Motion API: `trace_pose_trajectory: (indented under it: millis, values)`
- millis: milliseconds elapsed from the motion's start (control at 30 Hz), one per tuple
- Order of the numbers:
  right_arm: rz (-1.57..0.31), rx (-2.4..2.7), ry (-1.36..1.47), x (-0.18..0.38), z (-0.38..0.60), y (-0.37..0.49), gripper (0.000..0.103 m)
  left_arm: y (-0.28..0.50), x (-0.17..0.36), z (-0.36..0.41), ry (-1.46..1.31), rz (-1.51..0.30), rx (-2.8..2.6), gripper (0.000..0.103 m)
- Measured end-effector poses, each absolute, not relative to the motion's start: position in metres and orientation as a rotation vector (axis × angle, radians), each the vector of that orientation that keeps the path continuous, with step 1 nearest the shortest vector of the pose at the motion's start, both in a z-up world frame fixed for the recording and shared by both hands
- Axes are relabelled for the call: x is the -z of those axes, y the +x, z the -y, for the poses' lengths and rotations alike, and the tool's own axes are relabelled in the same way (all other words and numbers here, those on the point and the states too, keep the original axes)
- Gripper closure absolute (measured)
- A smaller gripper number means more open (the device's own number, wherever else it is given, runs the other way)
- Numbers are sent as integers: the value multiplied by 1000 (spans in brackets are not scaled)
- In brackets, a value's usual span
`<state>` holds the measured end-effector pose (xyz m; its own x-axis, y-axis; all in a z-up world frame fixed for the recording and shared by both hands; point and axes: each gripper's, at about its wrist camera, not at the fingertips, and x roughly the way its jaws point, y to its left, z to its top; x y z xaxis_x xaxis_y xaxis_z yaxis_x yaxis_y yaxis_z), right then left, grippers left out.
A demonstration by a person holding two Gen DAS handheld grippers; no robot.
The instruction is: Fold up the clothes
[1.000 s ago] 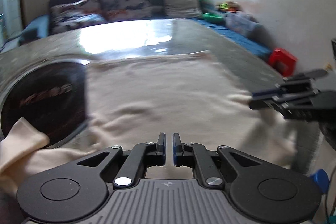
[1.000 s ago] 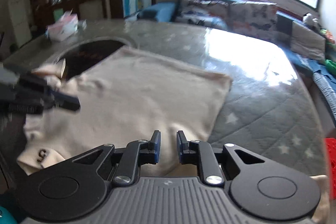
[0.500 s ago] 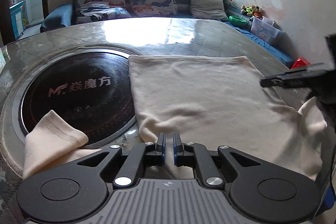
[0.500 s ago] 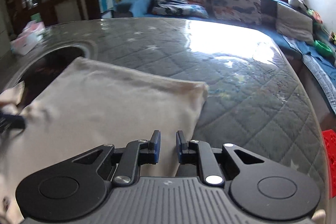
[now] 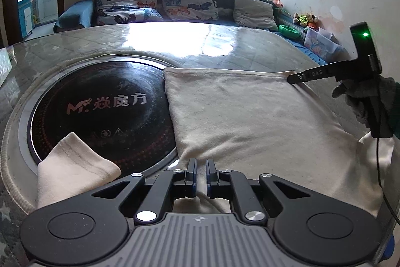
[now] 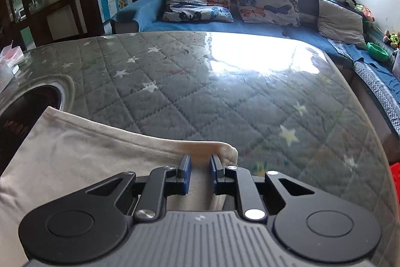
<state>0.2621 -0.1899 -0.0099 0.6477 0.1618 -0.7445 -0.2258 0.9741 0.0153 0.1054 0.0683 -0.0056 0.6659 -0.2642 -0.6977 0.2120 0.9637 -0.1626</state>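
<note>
Left wrist view shows one cream garment lying flat on the quilted grey table, partly overlapping one round black cooktop set into the surface. The cloth is plain, with soft wrinkles and a stitched hem along its far edge. One ribbed sleeve cuff rests on the cooktop rim at the near left. The garment's right edge drapes over the table edge. Two grippers are present. The left gripper sits over the near edge of the garment, jaws set to a narrow gap, nothing clamped. The right gripper is at the far right corner of the garment, jaws narrowly apart with the corner fabric between them. Beyond the hem, the table is bare up to one sofa carrying three cushions.
</note>
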Motion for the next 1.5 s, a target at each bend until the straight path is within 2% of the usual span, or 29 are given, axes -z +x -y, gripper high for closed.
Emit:
trace_pose_trajectory:
  millis: [133, 200, 267, 367, 633, 767, 833, 1033, 1333, 1500]
  values:
    - [-836, -244, -123, 3, 183, 259, 88, 90, -7, -75, -39, -748, 218, 86]
    - [-829, -277, -135, -2, 178, 248, 87, 84, -10, -81, -12, -735, 175, 76]
    - [-819, -336, -167, -8, 169, 226, 84, 79, -11, -86, 26, -722, 134, 61]
    - [-802, -421, -216, -16, 154, 194, 77, 76, -11, -92, 80, -711, 89, 58]
    - [-777, -630, -315, -22, 107, 122, 72, 82, 10, -106, 112, -737, 35, 60]
    - [-773, -700, -374, -19, 82, 98, 70, 81, 12, -118, 85, -721, 8, 91]
    - [-767, -726, -394, -19, 71, 90, 70, 78, 9, -126, 57, -704, -12, 97]
    - [-753, -824, -442, -13, 37, 68, 70, 50, -6, -172, -133, -618, -149, 99]
    - [-728, -950, -521, -2, -5, 40, 70, 15, 11, -235, -344, -663, -290, 99]
    - [-742, -960, -513, 2, -14, 42, 69, 13, 12, -241, -380, -665, -302, 92]
